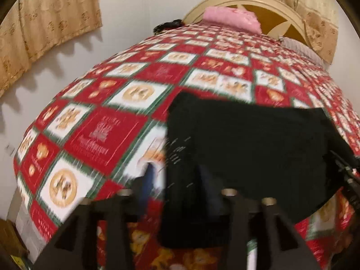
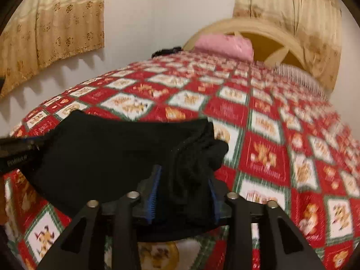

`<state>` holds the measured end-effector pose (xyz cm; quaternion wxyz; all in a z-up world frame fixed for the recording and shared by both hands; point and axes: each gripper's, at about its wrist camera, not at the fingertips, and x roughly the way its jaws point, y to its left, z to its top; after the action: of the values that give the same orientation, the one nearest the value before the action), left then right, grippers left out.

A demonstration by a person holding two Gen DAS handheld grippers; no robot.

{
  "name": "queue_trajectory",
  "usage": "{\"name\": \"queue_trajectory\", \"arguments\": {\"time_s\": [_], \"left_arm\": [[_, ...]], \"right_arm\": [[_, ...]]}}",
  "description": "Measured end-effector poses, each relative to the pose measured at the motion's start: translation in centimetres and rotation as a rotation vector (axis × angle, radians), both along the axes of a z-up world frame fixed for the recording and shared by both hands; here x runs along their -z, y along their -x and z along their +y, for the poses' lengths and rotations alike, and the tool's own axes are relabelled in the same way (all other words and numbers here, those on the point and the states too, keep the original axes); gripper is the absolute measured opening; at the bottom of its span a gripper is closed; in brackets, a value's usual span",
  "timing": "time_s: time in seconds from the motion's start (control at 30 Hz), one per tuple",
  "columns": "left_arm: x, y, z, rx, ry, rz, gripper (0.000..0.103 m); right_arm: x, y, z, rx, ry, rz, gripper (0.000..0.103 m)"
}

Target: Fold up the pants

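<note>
Currently, step in hand: both grippers appear to carry one edge of the black pants [image 1: 247, 148] above the bed, likely mid-fold.
Pants location: held up over the red, white and green patterned bedspread [image 1: 108, 103], sagging between the two grippers.
Left gripper [image 1: 180, 193]: fingers stand on either side of a hanging corner of the pants, seemingly pinching it; blur hides the contact.
Right gripper [image 2: 183, 195]: closed around a bunched fold of pants between blue-ribbed pads [image 2: 155, 191].
Next move, as a judgement: lay the lifted edge over the rest, keeping both corners level, then let go.
Count: one pair of pants, two grippers, one bed, one pink pillow [image 2: 225, 45], two tan curtains [image 2: 54, 29].
</note>
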<state>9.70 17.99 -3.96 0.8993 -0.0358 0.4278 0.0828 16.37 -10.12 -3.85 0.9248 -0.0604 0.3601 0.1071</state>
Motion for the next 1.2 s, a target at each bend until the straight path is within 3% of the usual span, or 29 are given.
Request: {"name": "queue_trajectory", "arguments": {"time_s": [0.07, 0.13, 0.27, 0.33, 0.43, 0.5, 0.53, 0.57, 0.67, 0.8, 0.93, 1.07, 1.2], "left_arm": [[0.2, 1.1, 0.3, -0.021, -0.026, -0.018, 0.079], [0.0, 1.7, 0.8, -0.024, -0.032, -0.013, 0.085], [-1.1, 3.5, 1.8, -0.057, -0.067, -0.027, 0.088], [-1.7, 3.8, 1.9, -0.097, -0.119, -0.044, 0.088], [-3.2, 4.0, 1.1, -0.108, -0.167, -0.095, 0.088], [-4.0, 3.8, 0.1, -0.077, -0.161, -0.123, 0.088], [-4.4, 3.6, -0.6, -0.055, -0.146, -0.135, 0.088], [-4.7, 3.4, -1.3, -0.033, -0.132, -0.146, 0.088], [-5.0, 2.7, -3.8, 0.054, -0.089, -0.172, 0.088], [-2.9, 1.0, -5.8, 0.110, -0.064, -0.130, 0.088], [-0.1, -0.1, -5.7, 0.084, -0.054, -0.045, 0.089], [0.3, 0.2, -4.2, 0.070, 0.033, -0.059, 0.095], [0.3, 1.1, -4.1, 0.066, 0.023, -0.063, 0.098]], "right_arm": [[0.1, 0.5, -1.3, 0.007, -0.027, 0.018, 0.059], [-0.1, 1.5, -2.7, 0.020, -0.071, 0.020, 0.059], [-1.6, 3.3, -3.7, 0.079, -0.133, -0.035, 0.059], [-3.2, 4.9, -3.6, 0.088, -0.140, -0.124, 0.059], [-5.0, 6.0, -1.7, 0.022, -0.123, -0.202, 0.059], [-5.3, 5.7, 0.1, -0.054, -0.115, -0.173, 0.055], [-5.1, 5.5, 1.0, -0.091, -0.116, -0.153, 0.043], [-4.8, 5.3, 1.7, -0.109, -0.103, -0.136, 0.040], [-3.1, 4.5, 2.4, -0.105, -0.069, -0.075, 0.040], [0.5, 2.7, 0.6, -0.024, -0.133, 0.075, 0.039], [0.8, 2.8, 0.5, -0.019, -0.130, 0.059, 0.039], [0.9, 3.3, 1.6, -0.015, -0.052, 0.033, 0.040], [0.9, 3.3, 1.6, -0.015, -0.050, 0.030, 0.040]]}}
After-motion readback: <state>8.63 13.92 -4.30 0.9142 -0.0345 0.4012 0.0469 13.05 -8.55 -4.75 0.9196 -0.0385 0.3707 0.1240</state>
